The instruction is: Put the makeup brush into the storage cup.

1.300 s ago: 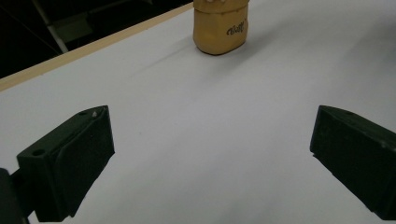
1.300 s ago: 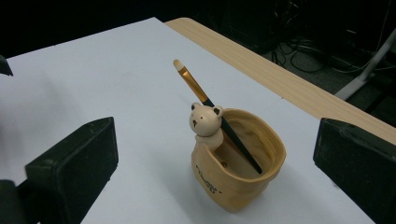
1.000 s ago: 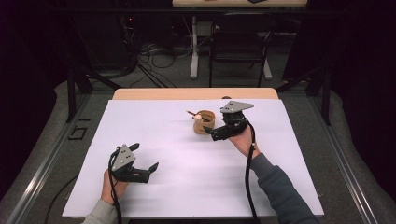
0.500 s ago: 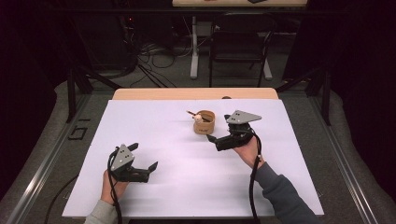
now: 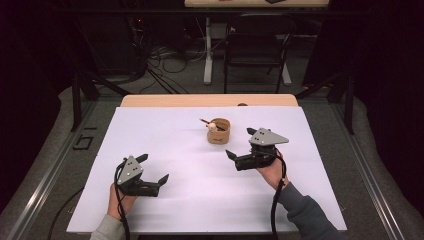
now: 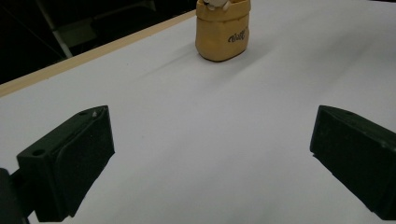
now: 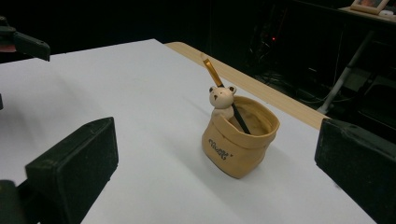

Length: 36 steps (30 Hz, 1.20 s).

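Observation:
A tan sack-shaped pot (image 5: 218,132) stands at the middle back of the white table, with a small bear figure (image 7: 222,100) on its rim and a thin brush (image 7: 215,78) leaning inside it. My right gripper (image 5: 241,143) hovers open just right of and nearer than the pot, with nothing between its jaws. In the right gripper view the pot (image 7: 240,140) sits ahead between the open right gripper (image 7: 215,137) jaws, apart from them. My left gripper (image 5: 153,168) rests open at the front left, empty. In the left gripper view the pot (image 6: 223,32) stands far ahead of the left gripper (image 6: 212,130).
A white sheet (image 5: 165,135) covers the table, with a wooden edge (image 5: 165,100) at the back. Beyond it are dark floor, cables and a chair frame (image 5: 257,55). The left gripper's jaw (image 7: 25,44) shows at the top left of the right gripper view.
My right gripper has drawn back from beside the pot, toward the person and slightly lower. The left gripper and the pot have stayed put.

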{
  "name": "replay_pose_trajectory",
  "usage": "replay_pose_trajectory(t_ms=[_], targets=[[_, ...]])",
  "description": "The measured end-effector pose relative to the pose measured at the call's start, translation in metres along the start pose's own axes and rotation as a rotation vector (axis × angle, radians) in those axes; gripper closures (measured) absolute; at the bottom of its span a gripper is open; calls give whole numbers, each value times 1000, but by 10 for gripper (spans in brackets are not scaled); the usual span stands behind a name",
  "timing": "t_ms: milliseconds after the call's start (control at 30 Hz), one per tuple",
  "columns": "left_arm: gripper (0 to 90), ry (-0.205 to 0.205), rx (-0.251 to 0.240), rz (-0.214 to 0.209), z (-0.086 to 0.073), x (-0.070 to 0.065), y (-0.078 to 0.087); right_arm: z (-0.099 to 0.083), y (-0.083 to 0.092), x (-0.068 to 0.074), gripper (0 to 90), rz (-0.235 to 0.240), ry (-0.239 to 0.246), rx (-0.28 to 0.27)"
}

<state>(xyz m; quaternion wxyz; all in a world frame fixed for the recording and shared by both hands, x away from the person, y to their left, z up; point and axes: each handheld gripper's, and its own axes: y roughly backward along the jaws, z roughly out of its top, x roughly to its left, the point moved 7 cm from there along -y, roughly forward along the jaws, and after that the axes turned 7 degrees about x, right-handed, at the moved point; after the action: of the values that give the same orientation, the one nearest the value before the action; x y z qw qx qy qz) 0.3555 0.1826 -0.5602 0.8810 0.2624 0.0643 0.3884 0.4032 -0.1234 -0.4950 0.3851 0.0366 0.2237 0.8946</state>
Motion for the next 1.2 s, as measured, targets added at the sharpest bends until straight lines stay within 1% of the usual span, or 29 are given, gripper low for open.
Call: replay_pose_trajectory(t_ms=[133,267,333,567,633,667,800,933,1000,1033,1100,1167,1200], targets=[[0,-4,0,0,-1,-1,3,-3,10,4,0,-6,7,-28],[0,-4,-2,-1,-1,-3,5,-8,18,8,0,-10,15,-43],[0,-5,-5,1,-1,-3,6,-10,21,10,0,-3,13,-55],[0,-4,-4,0,-1,-5,6,-15,34,12,0,-11,2,-85],[0,-6,-4,-2,-1,-5,6,-18,38,12,0,-21,-1,-83],[0,-8,-3,-1,-1,-5,6,-18,39,11,0,-24,-3,-91],[0,-2,-9,-1,-2,-6,7,-24,48,9,0,-44,-5,-94],[0,-3,1,2,-6,-5,11,-28,55,8,0,-65,-14,-105],[0,2,6,8,-9,-4,13,-31,59,7,0,-79,-8,-88],[0,7,4,9,-9,-4,15,-31,60,6,0,-84,-11,-92],[0,10,4,14,-11,-2,17,-35,63,6,0,-81,-20,-88],[0,9,4,18,-12,-2,19,-38,66,5,0,-88,-24,-84],[0,16,0,20,-12,-2,20,-40,67,5,0,-87,-29,-86]])
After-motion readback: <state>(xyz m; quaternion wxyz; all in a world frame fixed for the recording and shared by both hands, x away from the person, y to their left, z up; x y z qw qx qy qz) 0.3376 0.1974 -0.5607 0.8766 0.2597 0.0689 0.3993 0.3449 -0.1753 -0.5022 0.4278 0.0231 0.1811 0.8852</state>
